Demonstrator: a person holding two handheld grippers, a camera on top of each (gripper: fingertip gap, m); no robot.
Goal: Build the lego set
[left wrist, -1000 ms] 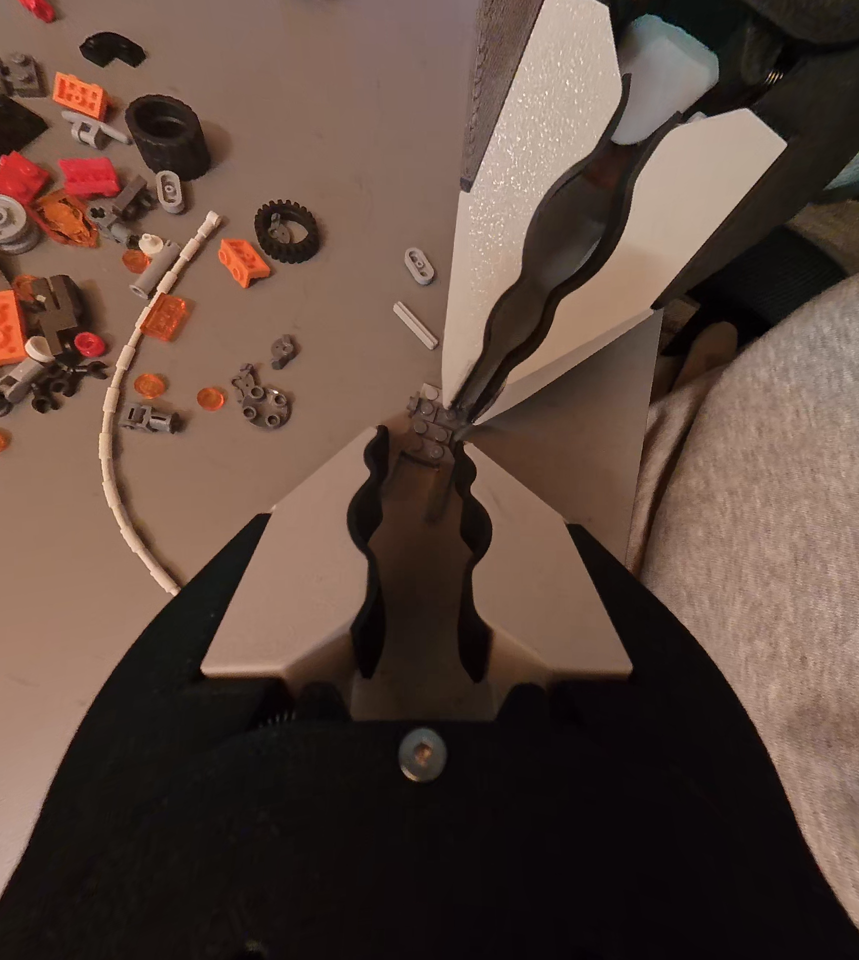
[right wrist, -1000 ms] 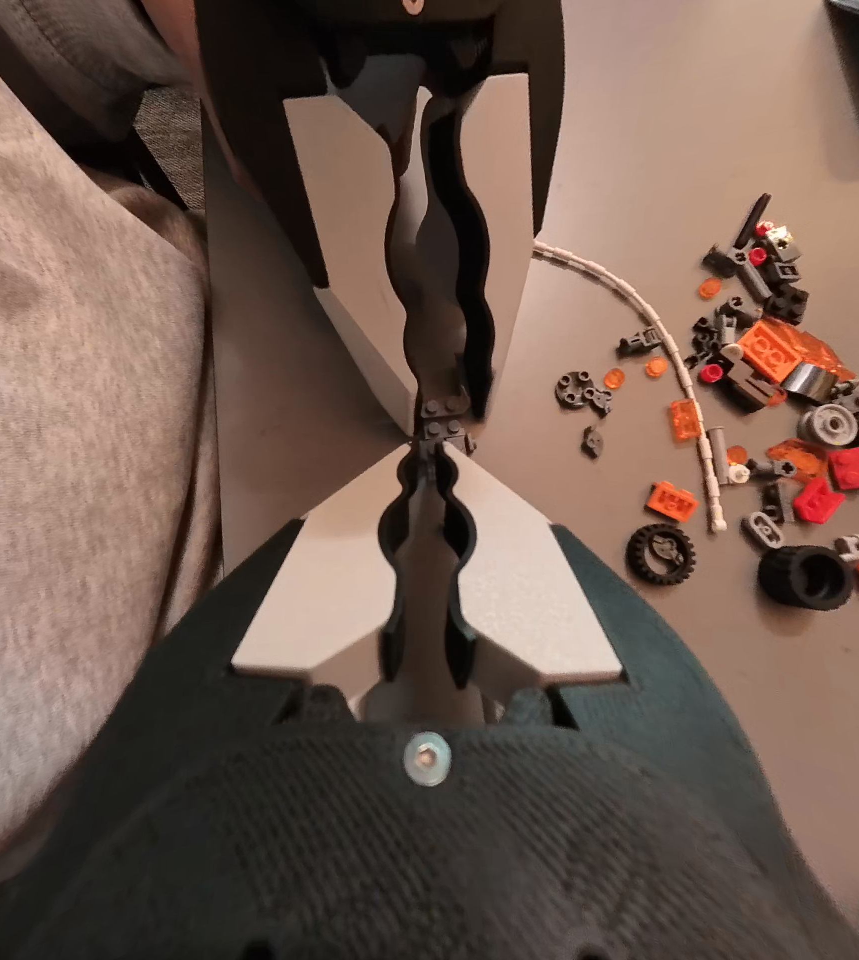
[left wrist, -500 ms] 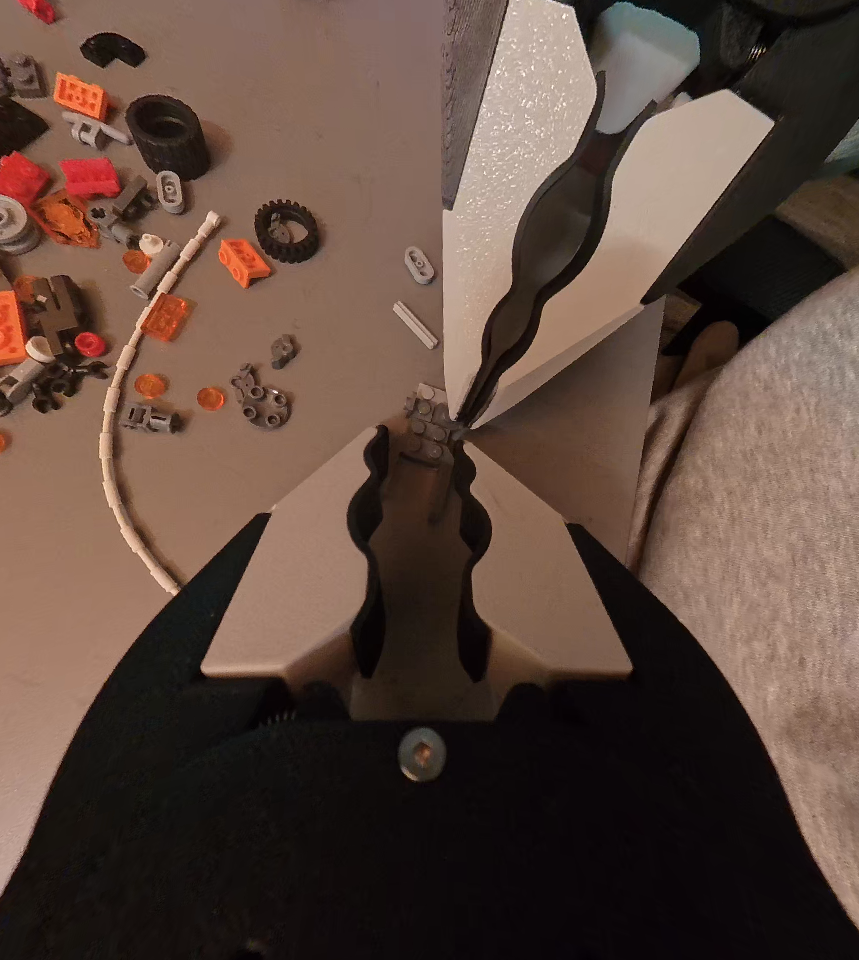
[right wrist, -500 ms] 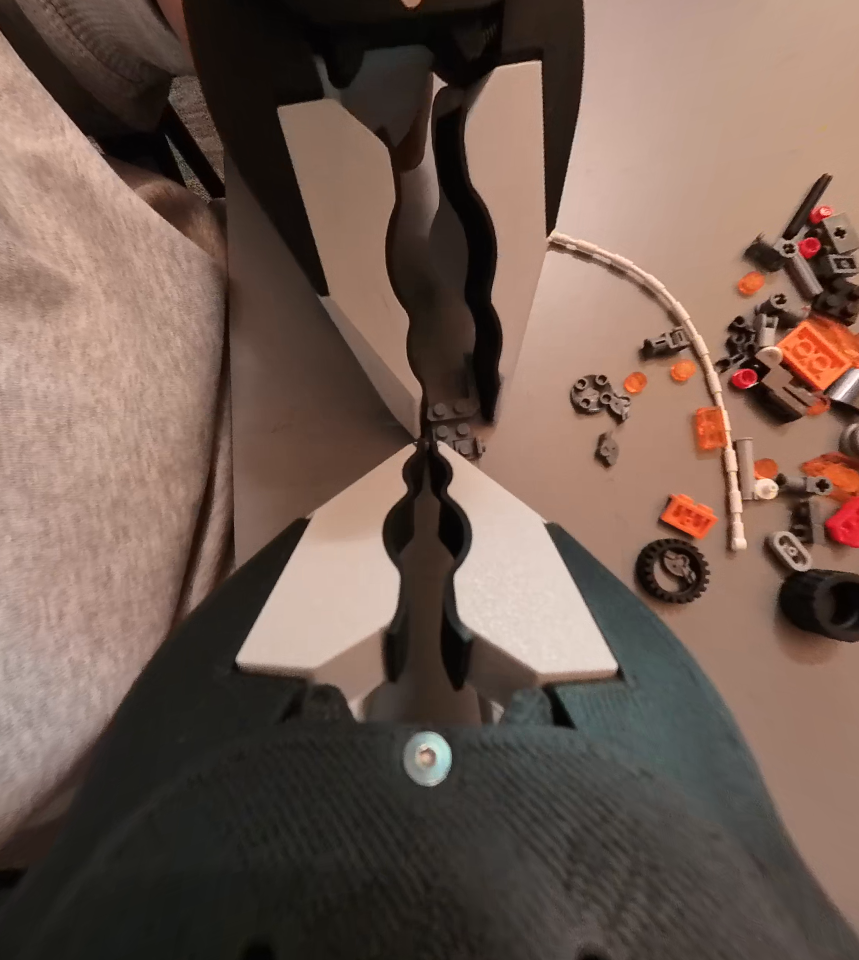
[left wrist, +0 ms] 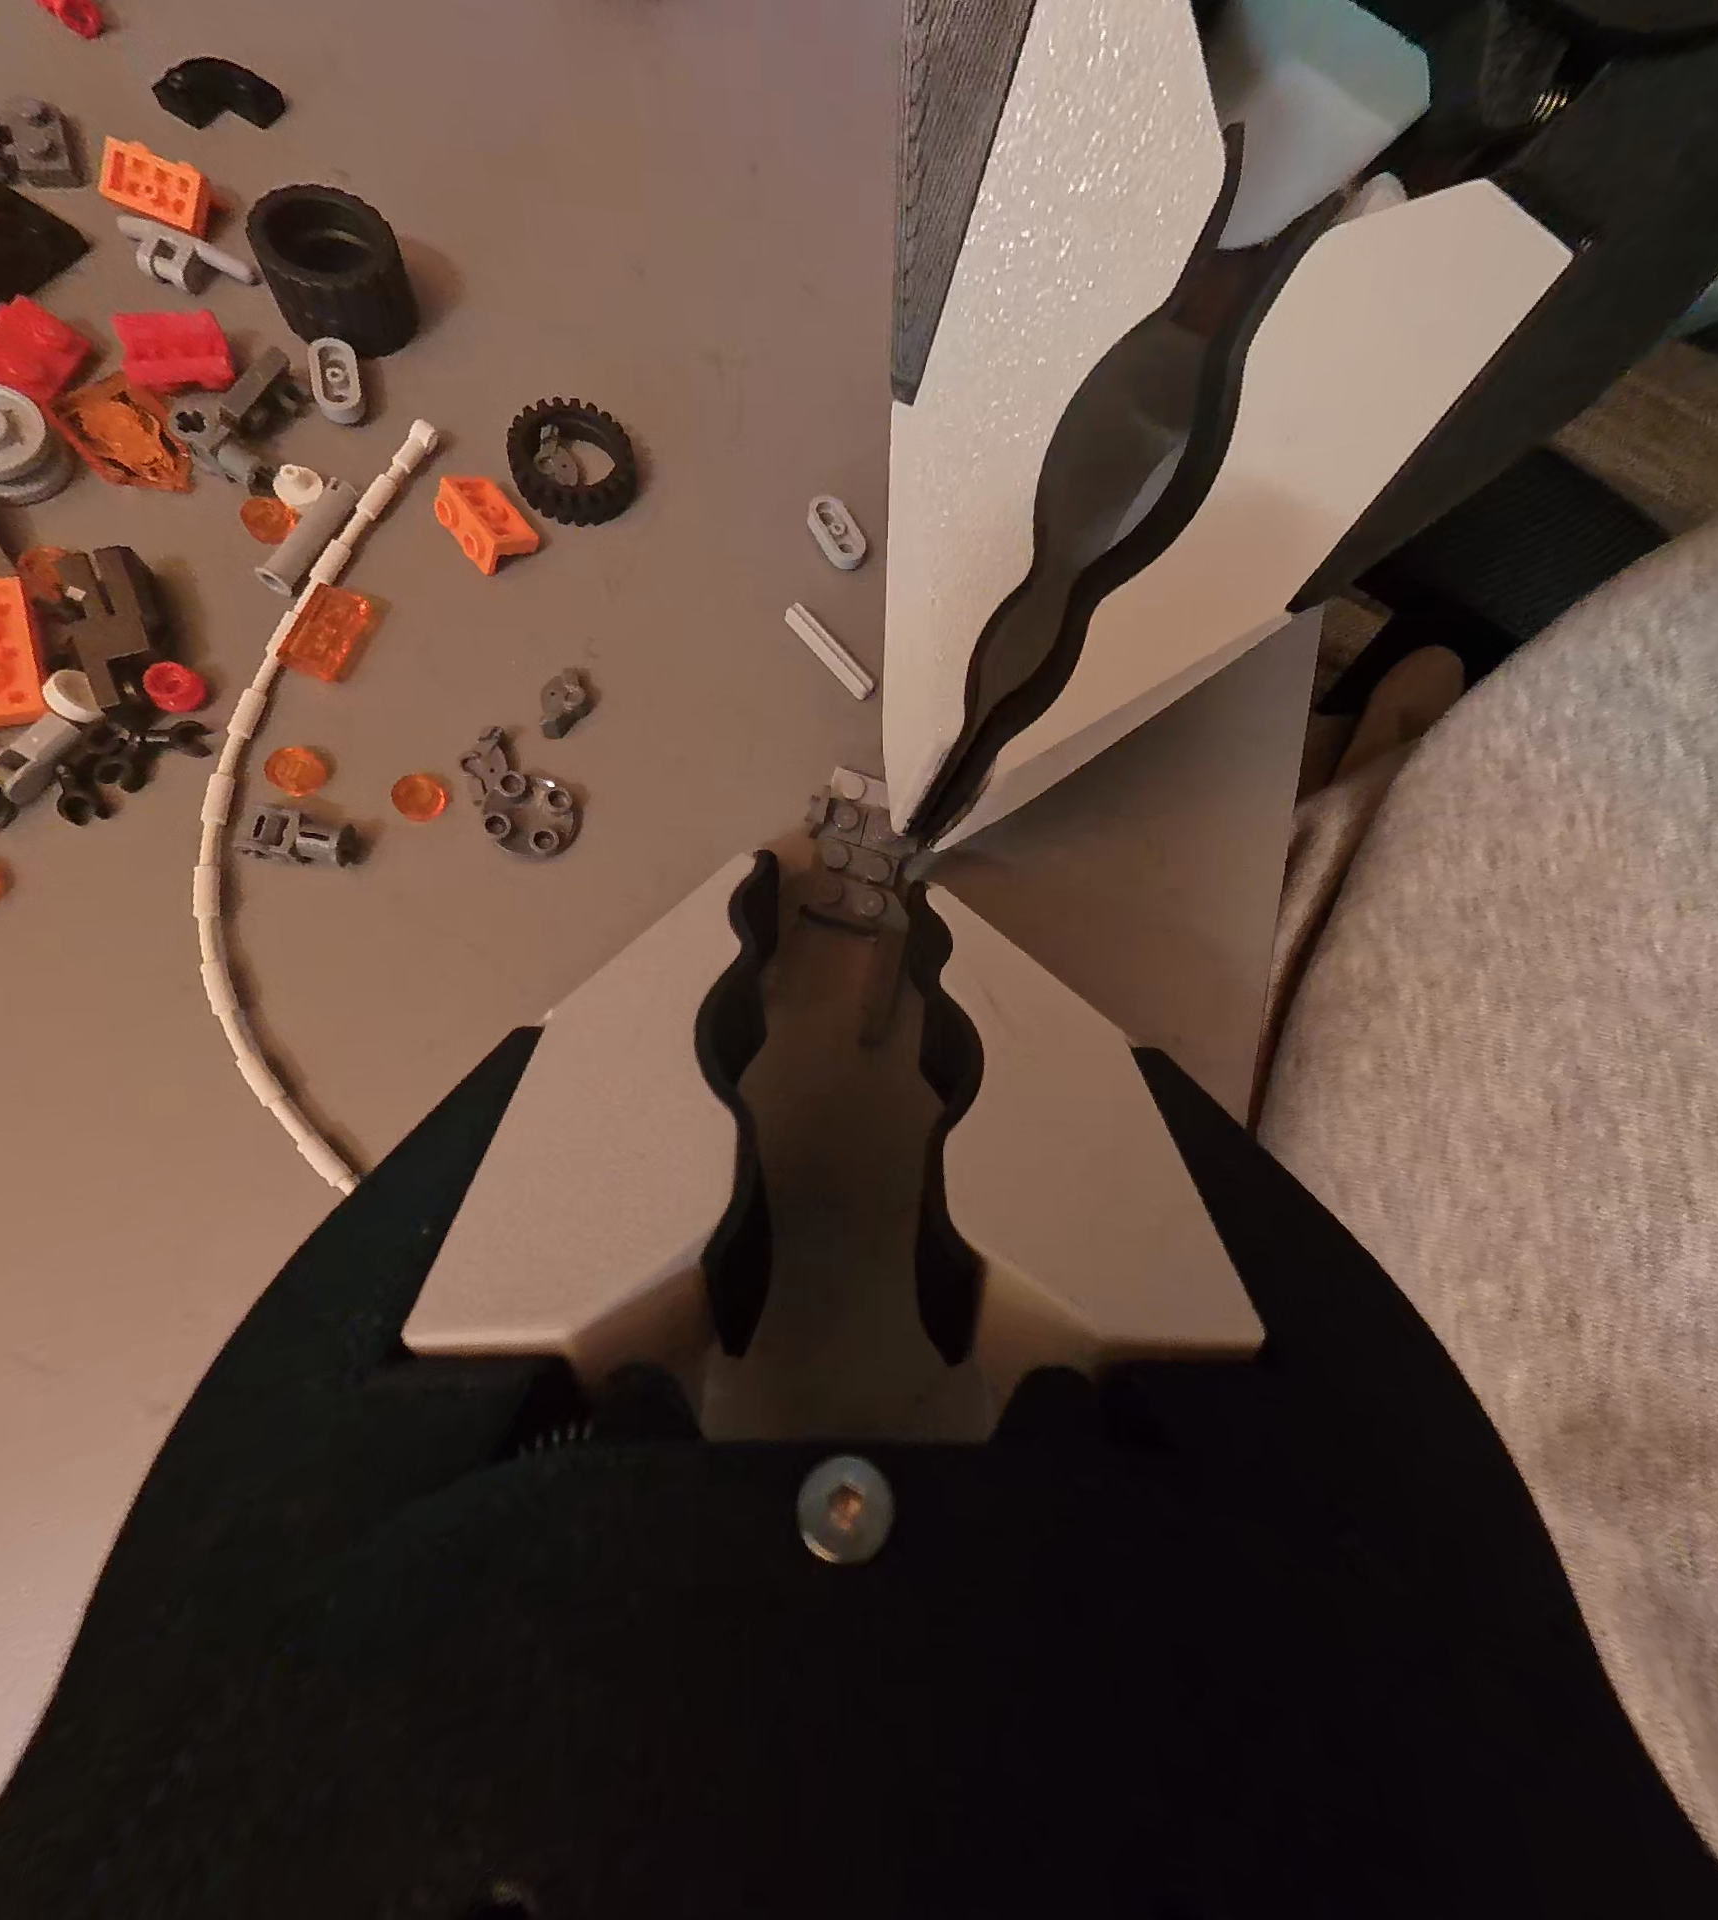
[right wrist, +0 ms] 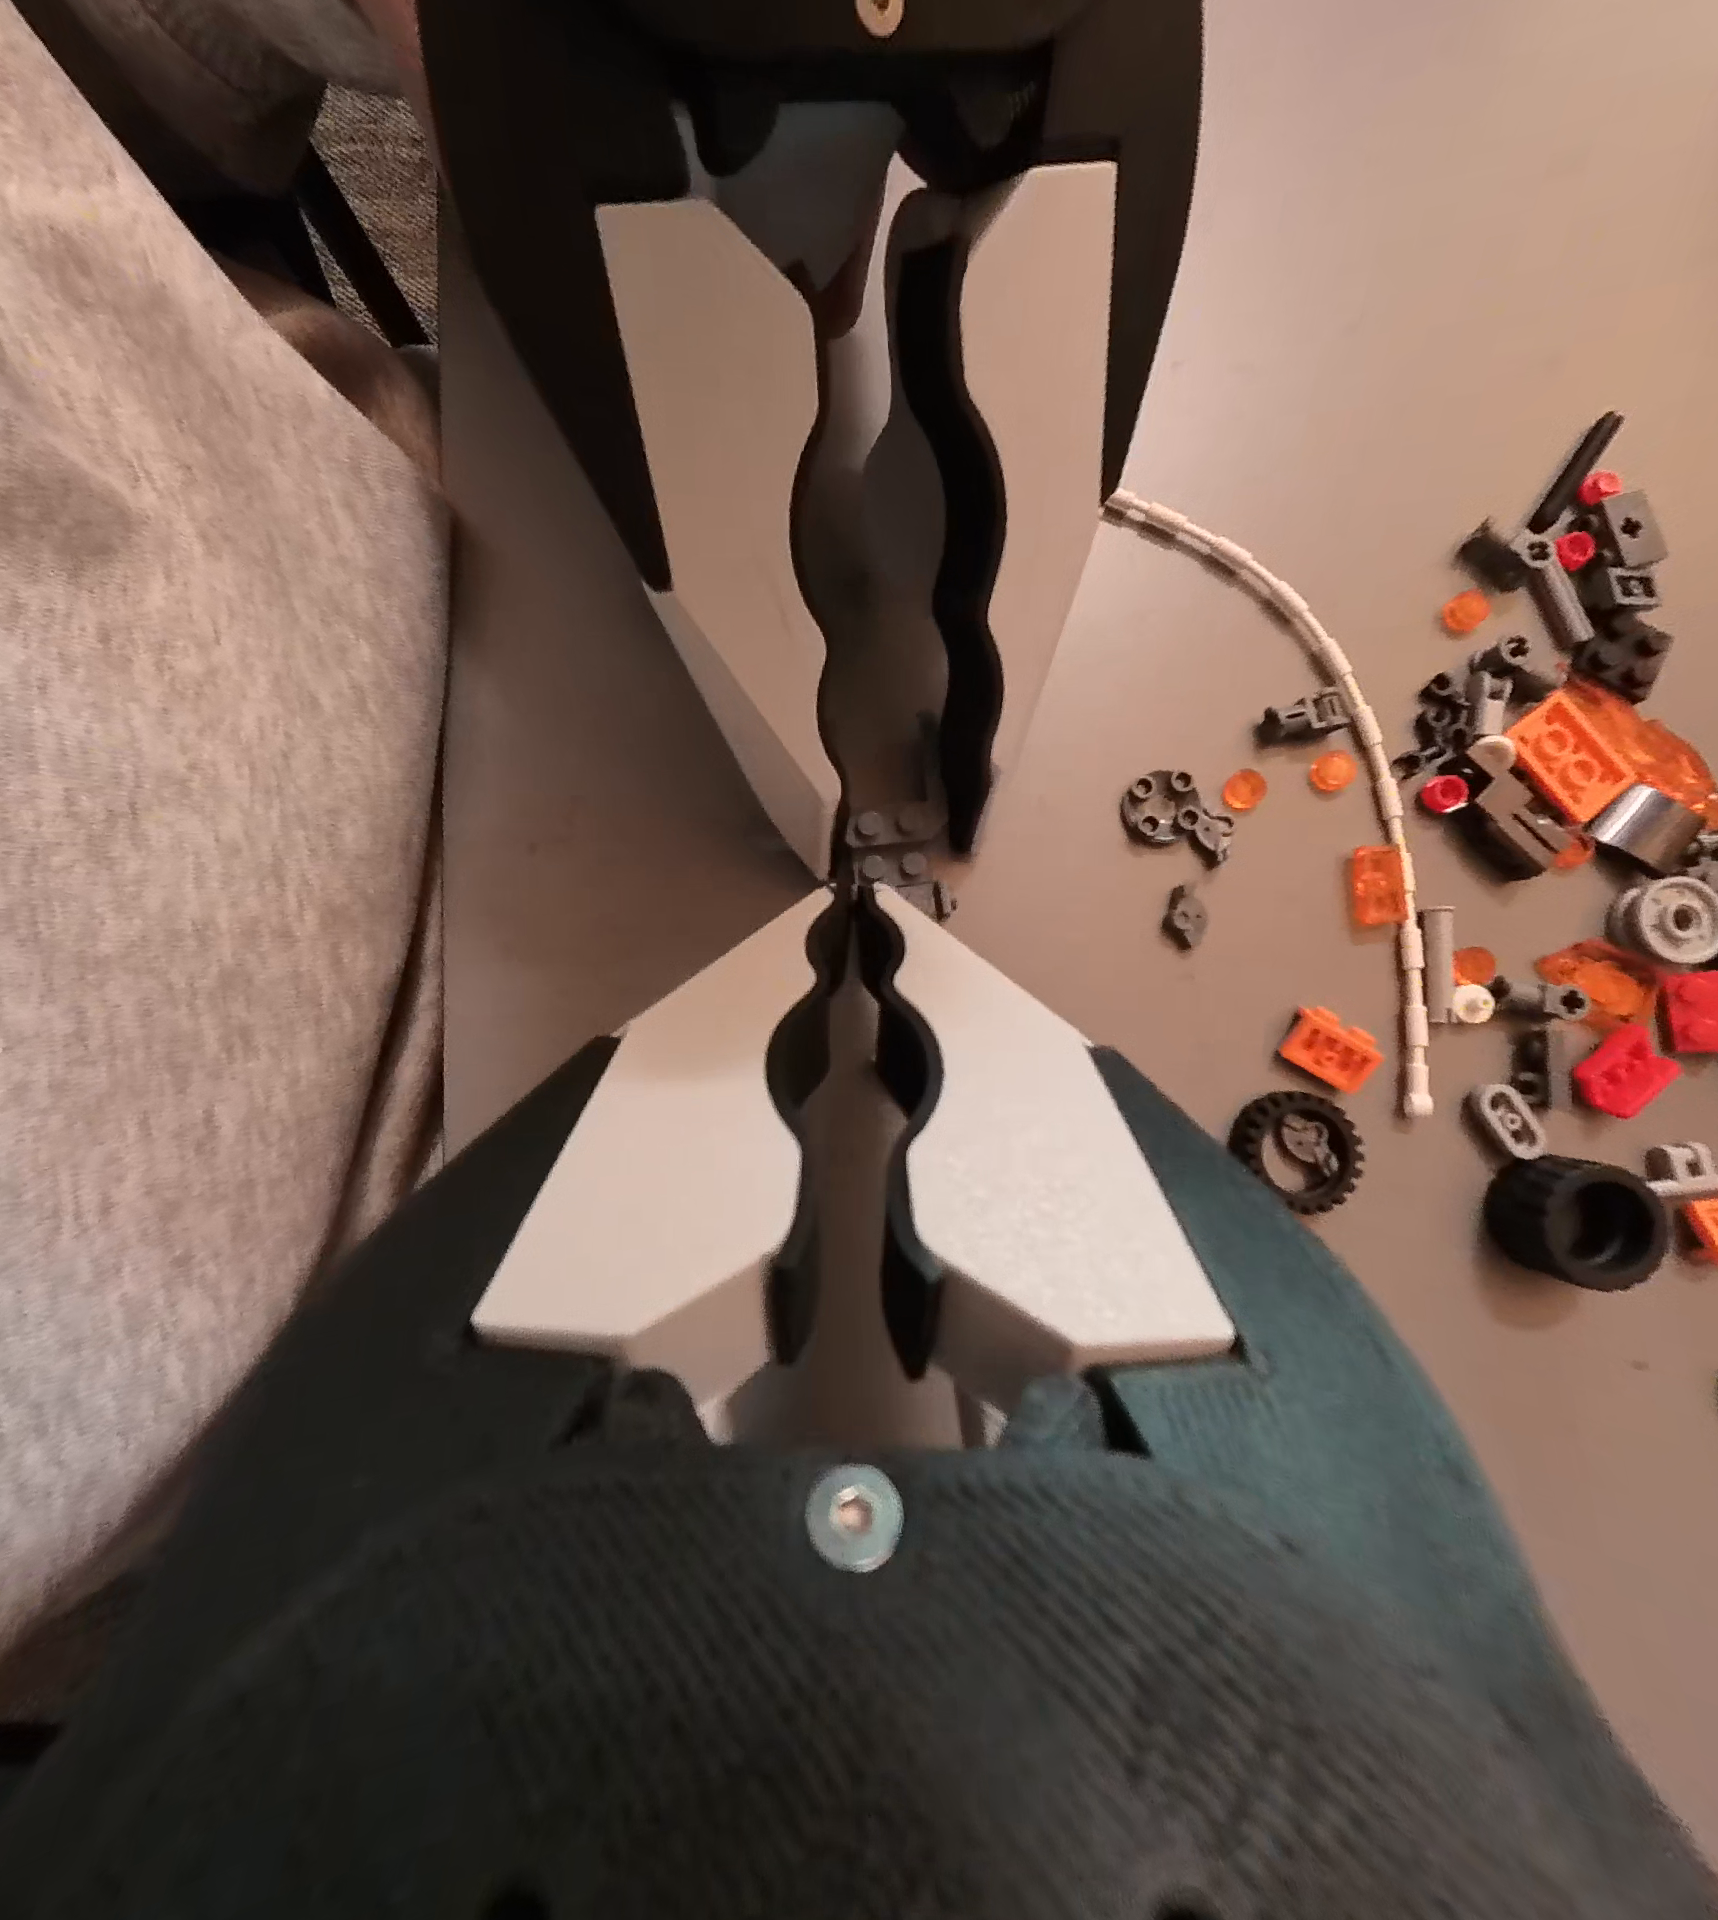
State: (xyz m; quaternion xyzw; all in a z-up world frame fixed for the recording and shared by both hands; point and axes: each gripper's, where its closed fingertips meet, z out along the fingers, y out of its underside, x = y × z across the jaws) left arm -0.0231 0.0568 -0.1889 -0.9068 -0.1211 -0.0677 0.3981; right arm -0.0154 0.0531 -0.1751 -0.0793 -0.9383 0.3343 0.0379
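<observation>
A grey-brown tabletop (left wrist: 626, 208) is seen across the left wrist view, its edge running along the right. Beyond that edge, on the right, a light grey heathered garment (left wrist: 1561, 1039) worn by a person is shown, with dark upholstery (right wrist: 242, 135) behind.

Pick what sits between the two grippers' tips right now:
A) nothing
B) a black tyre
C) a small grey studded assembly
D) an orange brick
C: the grey assembly sits where the left gripper meets the right gripper; both pinch it, while the tyre and orange brick lie loose on the table.
</observation>
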